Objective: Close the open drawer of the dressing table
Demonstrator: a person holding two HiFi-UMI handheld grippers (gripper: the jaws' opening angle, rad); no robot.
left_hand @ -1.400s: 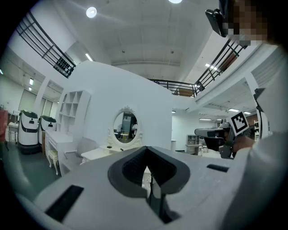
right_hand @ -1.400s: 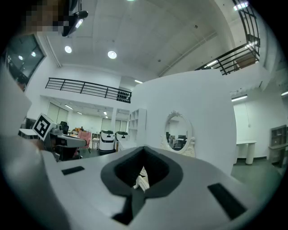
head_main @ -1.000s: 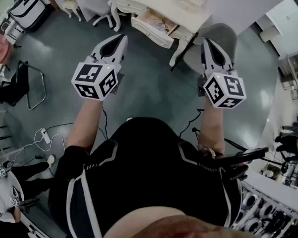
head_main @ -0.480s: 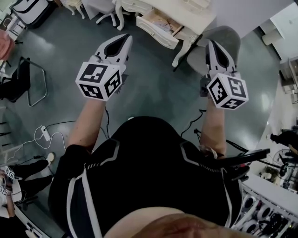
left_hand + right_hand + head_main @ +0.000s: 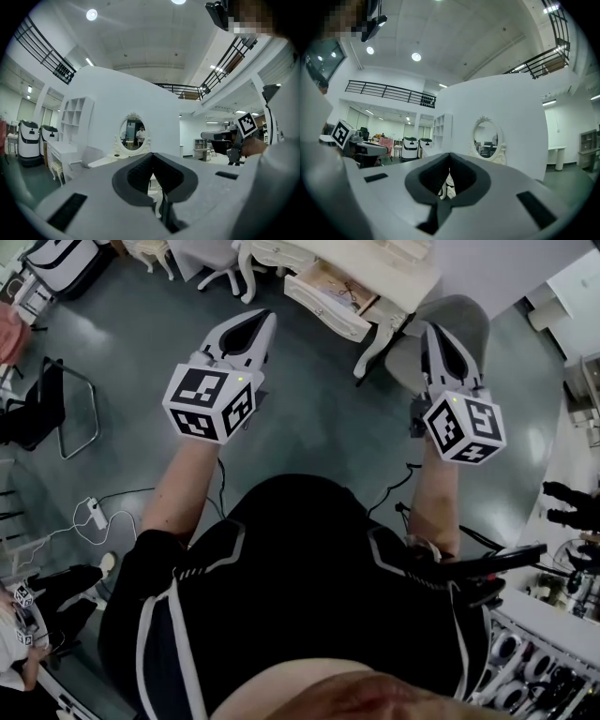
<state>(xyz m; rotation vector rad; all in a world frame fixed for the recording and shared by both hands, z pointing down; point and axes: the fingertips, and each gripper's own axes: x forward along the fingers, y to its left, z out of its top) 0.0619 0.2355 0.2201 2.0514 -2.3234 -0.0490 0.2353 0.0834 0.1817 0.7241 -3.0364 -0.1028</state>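
Drawer [image 5: 330,298] looks rigid and light-sliding, so we'd push its front; left gripper [image 5: 261,324] and right gripper [image 5: 434,336] jaws are pressed together, empty.

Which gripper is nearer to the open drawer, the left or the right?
Left, it seems. In the head view the left gripper sits just below and left of the open drawer; the right gripper is farther off, to the drawer's right.

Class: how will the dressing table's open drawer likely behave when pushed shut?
The drawer looks like rigid painted wood, so it should probably slide as one stiff piece. It is wide, so an off-centre push may skew it. The dressing table stands on slim legs, so it might shift slightly.
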